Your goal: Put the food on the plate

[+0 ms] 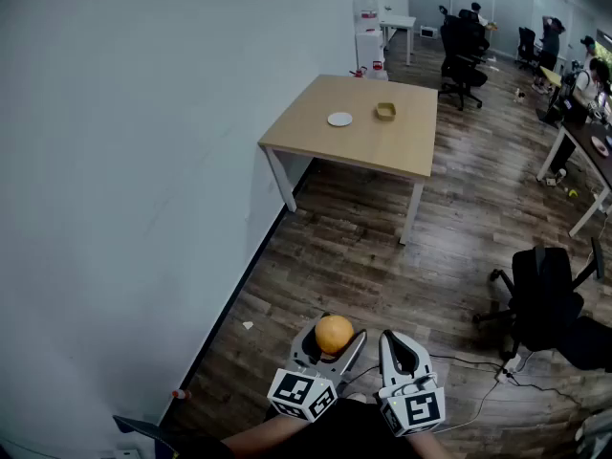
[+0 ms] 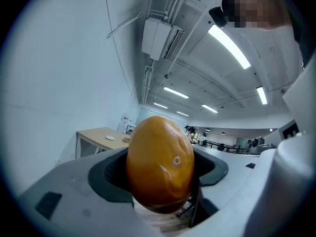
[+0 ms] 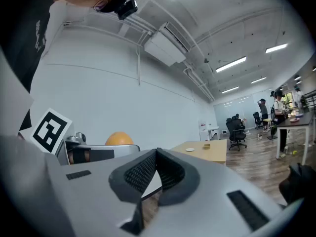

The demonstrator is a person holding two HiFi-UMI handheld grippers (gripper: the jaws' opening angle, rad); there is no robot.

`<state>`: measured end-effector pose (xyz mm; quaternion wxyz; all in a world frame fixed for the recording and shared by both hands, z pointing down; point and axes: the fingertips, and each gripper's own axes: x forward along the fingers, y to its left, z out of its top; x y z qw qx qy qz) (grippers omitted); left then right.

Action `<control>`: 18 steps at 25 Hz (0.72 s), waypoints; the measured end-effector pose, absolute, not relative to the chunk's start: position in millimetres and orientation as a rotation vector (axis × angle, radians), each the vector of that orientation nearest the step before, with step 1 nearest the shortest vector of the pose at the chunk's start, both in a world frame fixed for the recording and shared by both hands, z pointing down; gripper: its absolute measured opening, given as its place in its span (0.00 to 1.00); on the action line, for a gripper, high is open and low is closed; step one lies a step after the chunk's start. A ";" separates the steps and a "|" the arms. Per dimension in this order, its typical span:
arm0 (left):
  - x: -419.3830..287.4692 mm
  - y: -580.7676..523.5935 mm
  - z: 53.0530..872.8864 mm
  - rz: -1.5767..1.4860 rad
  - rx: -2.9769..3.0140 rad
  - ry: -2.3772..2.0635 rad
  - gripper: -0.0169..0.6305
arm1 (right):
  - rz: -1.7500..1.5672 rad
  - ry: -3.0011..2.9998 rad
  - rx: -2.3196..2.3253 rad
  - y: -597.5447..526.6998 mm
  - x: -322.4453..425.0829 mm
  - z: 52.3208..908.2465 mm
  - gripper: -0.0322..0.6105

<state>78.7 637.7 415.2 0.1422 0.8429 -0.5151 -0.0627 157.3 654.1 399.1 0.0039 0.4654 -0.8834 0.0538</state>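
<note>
An orange round fruit (image 1: pixel 334 334) sits between the jaws of my left gripper (image 1: pixel 331 340), which is shut on it and held low over the wooden floor. In the left gripper view the fruit (image 2: pixel 160 164) fills the gap between both pads. My right gripper (image 1: pixel 396 348) hangs beside it, shut with nothing in it; its pads (image 3: pixel 143 172) meet at the tip. Far ahead, a small white plate (image 1: pixel 339 119) lies on a light wooden table (image 1: pixel 382 146), next to a small yellowish bowl (image 1: pixel 385 112).
A white wall (image 1: pixel 124 161) runs along the left. A black office chair (image 1: pixel 543 299) stands at the right, with cables (image 1: pixel 478 371) on the floor near it. More chairs, desks and people are at the far back right.
</note>
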 end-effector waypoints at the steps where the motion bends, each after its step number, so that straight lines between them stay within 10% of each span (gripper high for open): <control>1: 78.5 636.0 417.1 -0.178 2.429 -1.486 0.53 | 0.189 -2.775 1.460 652.0 157.1 400.8 0.14; 18: 13.6 540.0 447.4 -0.133 2.380 -1.535 0.53 | 0.347 -2.722 1.445 550.8 118.7 428.7 0.14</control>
